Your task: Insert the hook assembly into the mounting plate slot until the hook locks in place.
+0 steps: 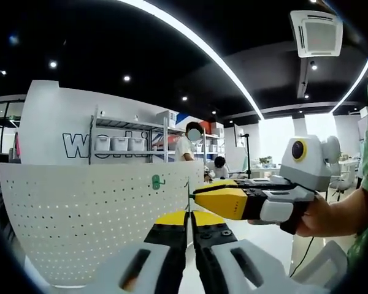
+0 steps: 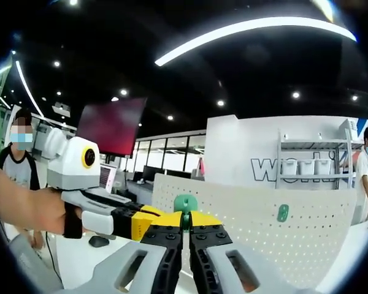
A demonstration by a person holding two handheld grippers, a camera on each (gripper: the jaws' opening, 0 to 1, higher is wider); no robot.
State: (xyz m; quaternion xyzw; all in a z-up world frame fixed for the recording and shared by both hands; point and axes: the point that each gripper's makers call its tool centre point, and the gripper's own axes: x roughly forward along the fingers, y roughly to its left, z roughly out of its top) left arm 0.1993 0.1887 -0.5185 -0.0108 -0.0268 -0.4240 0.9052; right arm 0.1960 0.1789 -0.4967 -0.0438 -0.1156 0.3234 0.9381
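A dark ceiling [image 1: 172, 73] with light strips spans the room above a white wall [image 2: 282, 138]. Shelves [image 1: 119, 144] hold white bins [image 1: 119, 143]. The white pegboard [image 1: 92, 208] stands upright, with one green hook [image 1: 157, 182] already mounted on it. The right gripper [image 2: 183, 231] pinches a second hook [image 2: 185, 205] between nearly closed jaws, near the board's edge. The left gripper [image 1: 189, 229] has its jaws together on nothing.

Two green hooks [image 2: 185, 204] [image 2: 283, 212] — one white pegboard [image 2: 251, 214] — three bins [image 1: 119, 143].
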